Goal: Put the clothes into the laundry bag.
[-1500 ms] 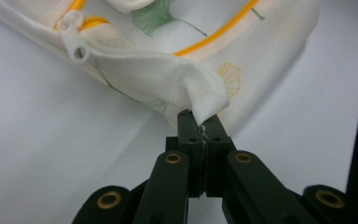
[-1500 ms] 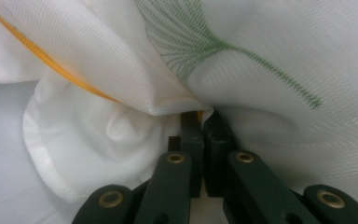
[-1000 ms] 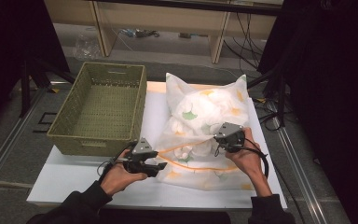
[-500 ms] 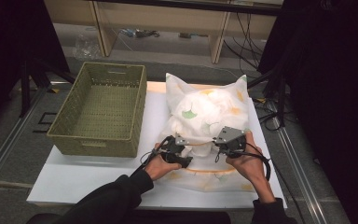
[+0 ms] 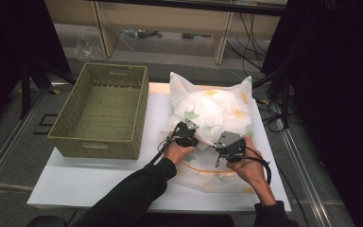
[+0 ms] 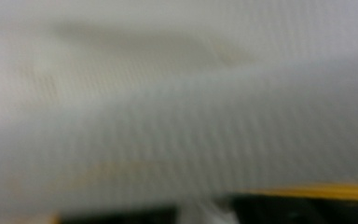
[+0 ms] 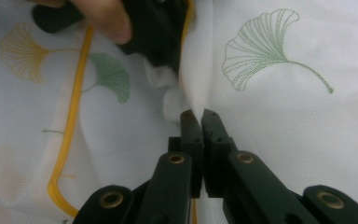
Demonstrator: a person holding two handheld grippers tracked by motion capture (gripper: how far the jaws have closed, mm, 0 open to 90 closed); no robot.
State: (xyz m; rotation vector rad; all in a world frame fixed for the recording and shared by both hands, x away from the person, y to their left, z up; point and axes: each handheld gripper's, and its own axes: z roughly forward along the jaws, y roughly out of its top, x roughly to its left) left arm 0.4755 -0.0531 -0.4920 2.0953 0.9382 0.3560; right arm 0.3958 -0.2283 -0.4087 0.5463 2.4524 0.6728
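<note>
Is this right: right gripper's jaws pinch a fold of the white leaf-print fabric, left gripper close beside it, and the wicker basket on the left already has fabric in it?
Not the basket part. In the high view the wicker basket has no fabric in it. The rest holds: the right gripper pinches a fold of the white leaf-print fabric between its closed jaws, shown in the right gripper view, and the left gripper sits close beside it on the fabric.

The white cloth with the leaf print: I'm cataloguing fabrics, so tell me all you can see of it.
The white cloth is thin, semi-sheer fabric printed with green and yellow ginkgo leaves and a yellow border stripe. It lies heaped and crumpled on the white table, right of the wicker basket, its near part spread flat. The right gripper is shut on a pinched fold. The left gripper rests against the cloth beside it.
</note>
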